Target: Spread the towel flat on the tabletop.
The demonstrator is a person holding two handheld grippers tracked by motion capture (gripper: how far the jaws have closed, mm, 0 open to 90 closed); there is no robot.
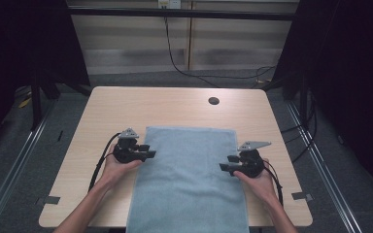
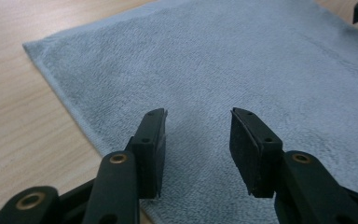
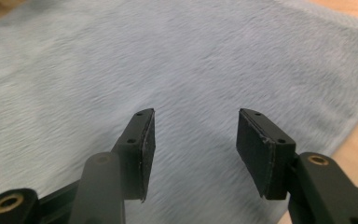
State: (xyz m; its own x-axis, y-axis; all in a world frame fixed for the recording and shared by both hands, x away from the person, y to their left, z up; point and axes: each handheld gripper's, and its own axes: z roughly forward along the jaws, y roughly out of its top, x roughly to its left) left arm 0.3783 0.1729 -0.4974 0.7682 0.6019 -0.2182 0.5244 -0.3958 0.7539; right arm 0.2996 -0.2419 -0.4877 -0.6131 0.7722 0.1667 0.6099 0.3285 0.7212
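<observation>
Blue towel [image 1: 187,179] lies flat, overhanging the worktop's [image 1: 175,104] near edge; left tool [image 1: 148,151] and right tool [image 1: 226,164] flank it, jaws apart and empty, seemingly poised to grip its side edges.

Light wooden tabletop [image 1: 126,104] with a round cable hole [image 1: 213,101], on grey carpet floor [image 1: 53,121]. Pale panelled wall [image 1: 223,39] behind, with a hanging black cable [image 1: 172,53]; dark curtains [image 1: 29,39] on both sides.

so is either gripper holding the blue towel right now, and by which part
Nothing is held. The left gripper and right gripper both stand open at opposite side edges of the flat light blue terry towel, with no cloth between the pads.
</observation>
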